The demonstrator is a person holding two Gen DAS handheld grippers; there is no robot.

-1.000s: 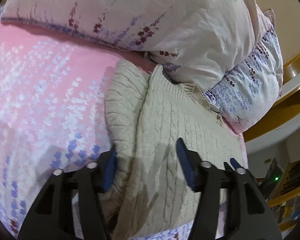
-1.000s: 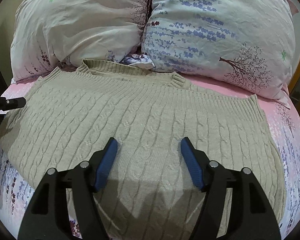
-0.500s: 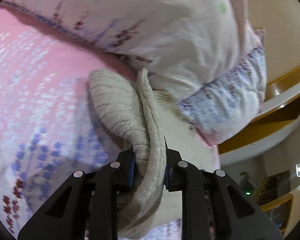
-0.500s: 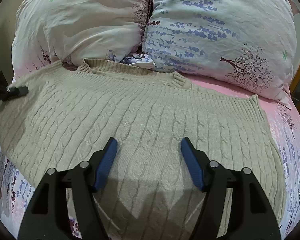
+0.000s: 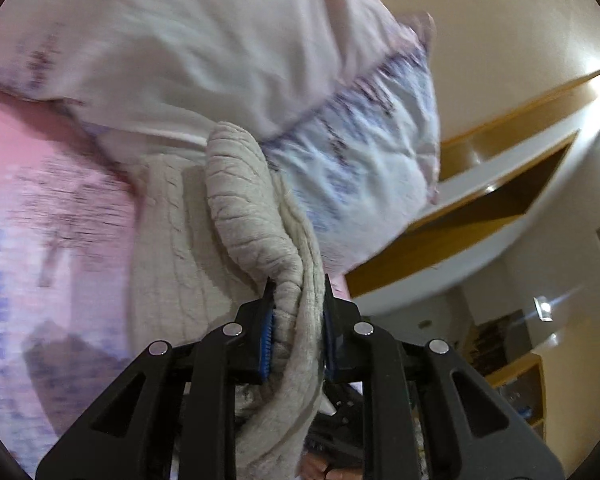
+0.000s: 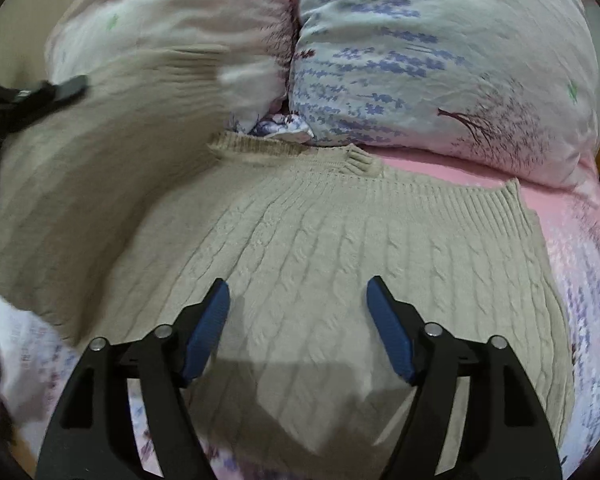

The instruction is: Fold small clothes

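A beige cable-knit sweater (image 6: 320,248) lies spread on the pink floral bed. My left gripper (image 5: 296,300) is shut on the sweater's left edge (image 5: 252,208) and holds it lifted off the bed; the raised flap (image 6: 84,152) and the left gripper (image 6: 40,92) show at the left of the right wrist view. My right gripper (image 6: 298,300) is open and empty, hovering over the lower middle of the sweater.
Two floral pillows (image 6: 440,52) (image 6: 172,20) lean at the head of the bed just behind the sweater's collar. The pink sheet (image 6: 580,240) shows to the right. A wooden bed frame (image 5: 480,208) and shelves (image 5: 516,380) lie beyond the bed.
My left gripper closed on the sweater's left edge and has lifted it up and toward the middle. My right gripper has stayed open over the sweater.
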